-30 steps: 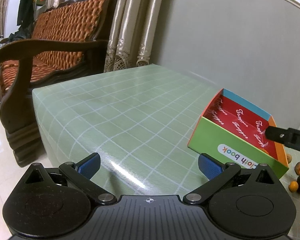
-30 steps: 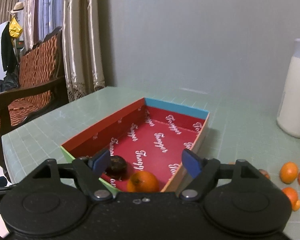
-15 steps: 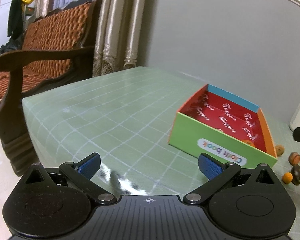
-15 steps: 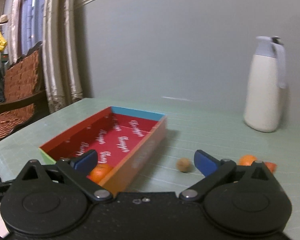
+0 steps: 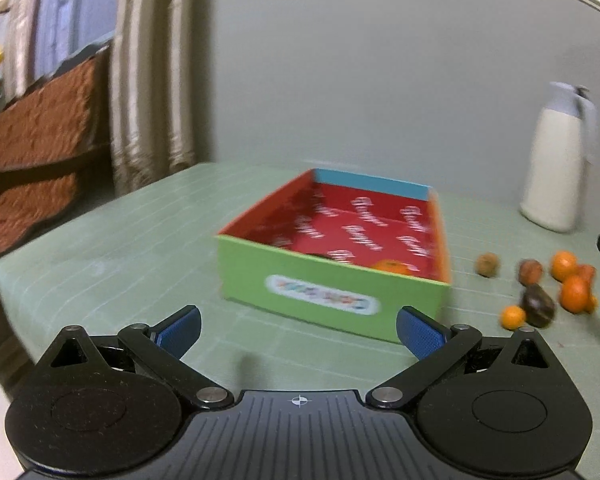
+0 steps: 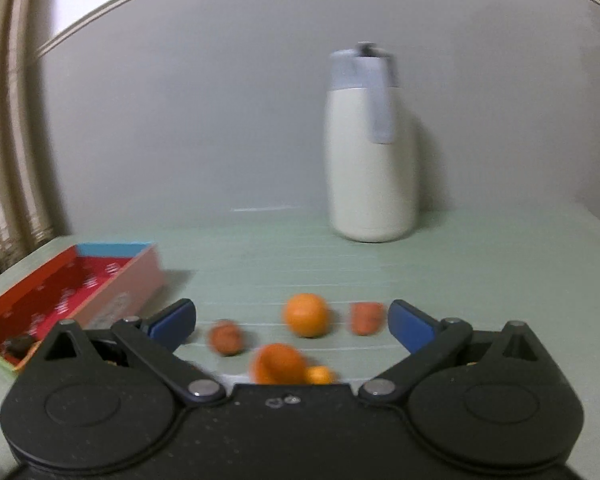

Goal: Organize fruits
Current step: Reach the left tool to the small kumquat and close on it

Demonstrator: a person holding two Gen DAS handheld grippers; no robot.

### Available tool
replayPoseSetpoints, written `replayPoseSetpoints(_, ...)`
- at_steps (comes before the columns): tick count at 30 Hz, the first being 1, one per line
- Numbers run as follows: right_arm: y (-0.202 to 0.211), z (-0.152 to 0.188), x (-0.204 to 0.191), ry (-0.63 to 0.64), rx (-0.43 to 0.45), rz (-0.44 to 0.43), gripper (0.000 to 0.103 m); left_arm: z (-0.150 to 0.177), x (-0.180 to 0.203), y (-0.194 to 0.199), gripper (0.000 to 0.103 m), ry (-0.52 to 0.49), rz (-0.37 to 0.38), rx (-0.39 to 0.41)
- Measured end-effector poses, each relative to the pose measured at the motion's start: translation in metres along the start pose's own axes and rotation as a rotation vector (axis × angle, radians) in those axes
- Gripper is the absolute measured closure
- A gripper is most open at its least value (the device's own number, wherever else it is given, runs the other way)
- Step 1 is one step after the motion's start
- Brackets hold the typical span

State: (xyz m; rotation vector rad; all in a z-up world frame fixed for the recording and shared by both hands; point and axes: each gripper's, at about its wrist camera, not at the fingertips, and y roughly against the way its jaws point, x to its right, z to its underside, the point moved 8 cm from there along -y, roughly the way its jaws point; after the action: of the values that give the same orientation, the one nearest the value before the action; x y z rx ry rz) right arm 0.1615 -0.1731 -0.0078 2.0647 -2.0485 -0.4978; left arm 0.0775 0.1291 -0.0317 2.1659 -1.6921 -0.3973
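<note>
Left claw [image 5: 298,330] is wide and empty, facing the box [image 5: 332,264] with one orange [image 5: 392,267] inside. Right claw [image 6: 290,326] is wide too, over loose fruit [image 6: 306,315] on the worktop [image 6: 480,280]. Looks like it's lining up the next pick: drop down, close.

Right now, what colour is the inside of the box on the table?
Red with white script lettering. The box shows it best in the left wrist view.

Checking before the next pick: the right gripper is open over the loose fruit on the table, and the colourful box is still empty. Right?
Not quite: the box is not empty. The left wrist view shows an orange inside, by the near green wall. The rest holds: the right gripper is open over the loose fruit on the table.
</note>
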Motion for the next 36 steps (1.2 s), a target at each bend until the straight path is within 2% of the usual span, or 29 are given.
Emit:
replayPoseSetpoints(6, 0.007, 0.005, 0.05, -0.099, -0.007, 0.096, 0.0, -0.002, 0.045, 0.011, 0.0, -0.098, 0.106, 0.027)
replayPoseSetpoints(12, 0.013, 0.008, 0.081, -0.162, -0.014, 0.114, 0.0, -0.006, 0.083, 0.015, 0.0, -0.175, 0.177, 0.031)
replayPoseSetpoints(18, 0.014, 0.008, 0.104, -0.226, -0.027, 0.139, 0.0, -0.002, 0.125, 0.008, 0.0, -0.242, 0.19, -0.012)
replayPoseSetpoints(22, 0.02, 0.006, 0.117, -0.244, -0.023, 0.183, 0.0, 0.003, 0.153, 0.004, 0.001, -0.322, 0.181, -0.014)
replayPoseSetpoints(29, 0.032, 0.006, 0.151, -0.253, -0.003, 0.355, 0.0, 0.003, 0.171, -0.011, 0.001, -0.337, 0.174, -0.054)
replayPoseSetpoints(32, 0.036, 0.009, 0.16, -0.295, -0.003, 0.343, 0.0, 0.003, 0.175, -0.019, 0.001, -0.338, 0.174, -0.073)
replayPoseSetpoints(36, 0.041, 0.009, 0.167, -0.326, 0.01, 0.322, 0.0, 0.005, 0.173, -0.028, 0.012, -0.339, 0.166, -0.107)
